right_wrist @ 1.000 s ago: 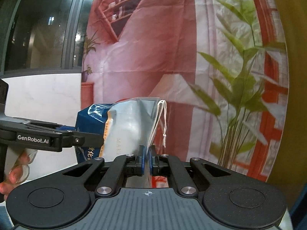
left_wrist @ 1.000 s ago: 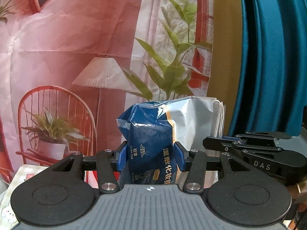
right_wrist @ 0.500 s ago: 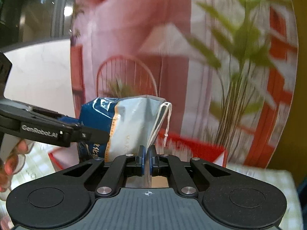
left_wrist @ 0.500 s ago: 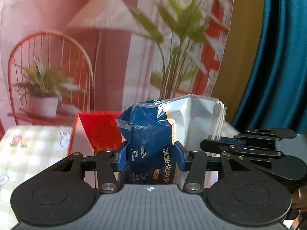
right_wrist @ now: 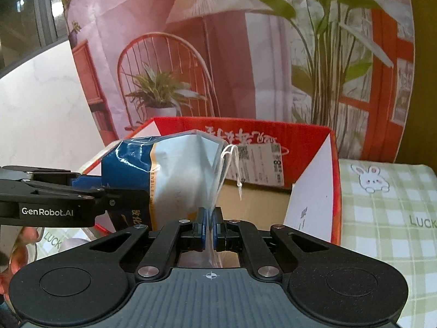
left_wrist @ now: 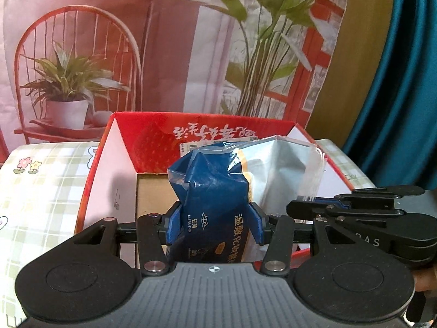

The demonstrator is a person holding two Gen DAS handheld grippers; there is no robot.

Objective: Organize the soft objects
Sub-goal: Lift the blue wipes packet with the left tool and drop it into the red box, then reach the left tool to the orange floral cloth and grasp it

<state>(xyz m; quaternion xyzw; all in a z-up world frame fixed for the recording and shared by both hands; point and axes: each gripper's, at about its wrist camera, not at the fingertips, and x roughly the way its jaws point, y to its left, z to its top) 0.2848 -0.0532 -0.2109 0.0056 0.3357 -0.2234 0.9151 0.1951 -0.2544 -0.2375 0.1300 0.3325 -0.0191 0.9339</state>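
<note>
Underneath, green checked tablecloth [right_wrist: 382, 218]; behind, printed pink backdrop [right_wrist: 218, 54]

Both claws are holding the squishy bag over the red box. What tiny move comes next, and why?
Probably lower it a little more. The left claw squeezes the blue pack in the clear bag, the right claw pinches the bag's edge, and the open red box sits right below.

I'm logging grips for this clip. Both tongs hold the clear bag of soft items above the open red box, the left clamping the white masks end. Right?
Not quite. The left tongs clamp the blue pack end of the clear bag, as the left wrist view shows; the right tongs pinch the edge by the white masks. The bag is above the open red box.
</note>
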